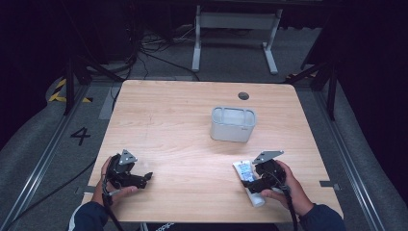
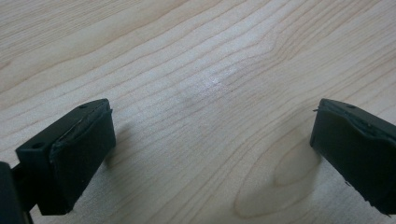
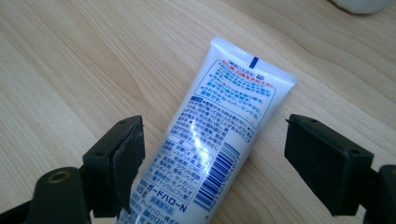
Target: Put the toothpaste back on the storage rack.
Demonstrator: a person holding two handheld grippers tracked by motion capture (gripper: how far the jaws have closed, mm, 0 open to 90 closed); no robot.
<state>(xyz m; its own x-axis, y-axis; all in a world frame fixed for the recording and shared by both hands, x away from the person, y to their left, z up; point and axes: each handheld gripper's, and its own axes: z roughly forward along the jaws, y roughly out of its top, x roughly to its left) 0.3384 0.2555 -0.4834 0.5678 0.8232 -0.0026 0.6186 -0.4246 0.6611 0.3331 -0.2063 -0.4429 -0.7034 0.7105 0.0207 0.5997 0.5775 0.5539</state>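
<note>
My right gripper point(image 3: 212, 158) straddles the white tube point(image 3: 219, 135), jaws spread, not yet clamping. The grey bin point(image 1: 233, 124) stands beyond, path unobstructed. My left gripper point(image 2: 212, 154) gapes over bare table point(image 2: 196, 56); the right gripper view shows the tube's printed barcode.

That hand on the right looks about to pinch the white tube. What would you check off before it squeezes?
1. Right tongs open wide enough for the tube: ok, the jaws stand apart on either side of it.
2. Tube lying flat on the table: ok.
3. Jaws touching the tube yet: not ok, a gap shows at the right jaw; the left jaw is close beside it.
4. Cap end of the tube free: cannot tell, it is partly hidden in the high view.
5. Grey bin upright and open on top: ok.
6. Left tongs out of the way: ok, open over bare wood.
</note>
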